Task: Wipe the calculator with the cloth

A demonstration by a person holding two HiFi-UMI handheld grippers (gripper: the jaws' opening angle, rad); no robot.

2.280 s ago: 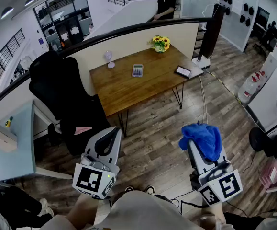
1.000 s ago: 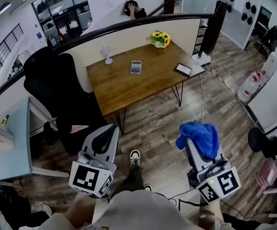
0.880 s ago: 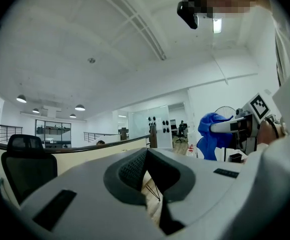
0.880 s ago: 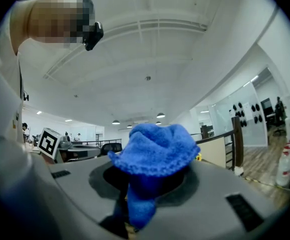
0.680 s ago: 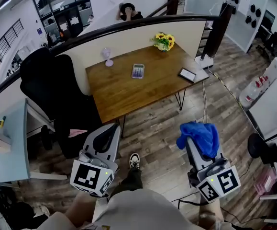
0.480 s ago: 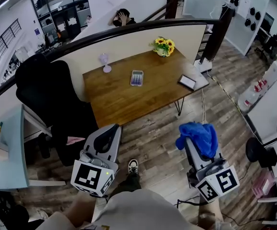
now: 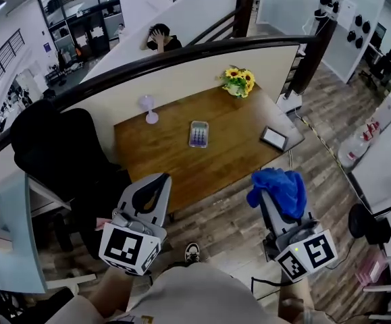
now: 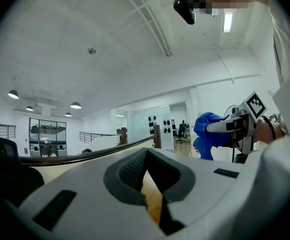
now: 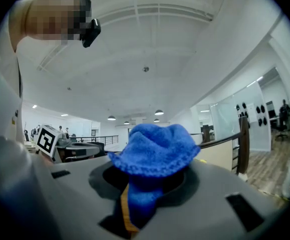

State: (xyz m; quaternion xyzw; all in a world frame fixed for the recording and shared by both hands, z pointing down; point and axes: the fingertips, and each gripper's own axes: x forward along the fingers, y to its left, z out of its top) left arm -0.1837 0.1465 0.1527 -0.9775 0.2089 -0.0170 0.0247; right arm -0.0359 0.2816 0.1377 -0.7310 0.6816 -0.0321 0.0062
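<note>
The calculator (image 7: 198,133) lies flat near the middle of the wooden table (image 7: 168,160), well ahead of both grippers. My right gripper (image 7: 278,196) is held over the floor in front of the table's right part, shut on a blue cloth (image 7: 277,186) that bunches over its tips. The blue cloth (image 9: 152,154) fills the middle of the right gripper view, pinched in my right gripper (image 9: 143,186). My left gripper (image 7: 152,189) hovers by the table's front edge, shut with nothing in it. In the left gripper view, the left gripper (image 8: 146,178) shows only a thin slit between its jaws.
On the table stand a flower pot (image 7: 239,82) at the back right, a small fan (image 7: 148,108) at the back left and a dark tablet (image 7: 274,138) at the right edge. A black office chair (image 7: 53,154) stands left of the table. A curved partition rail (image 7: 181,52) runs behind.
The table and calculator have come nearer and lower in the head view as the person walked towards them. Both grippers keep their pose; the cloth stays pinched in the right one.
</note>
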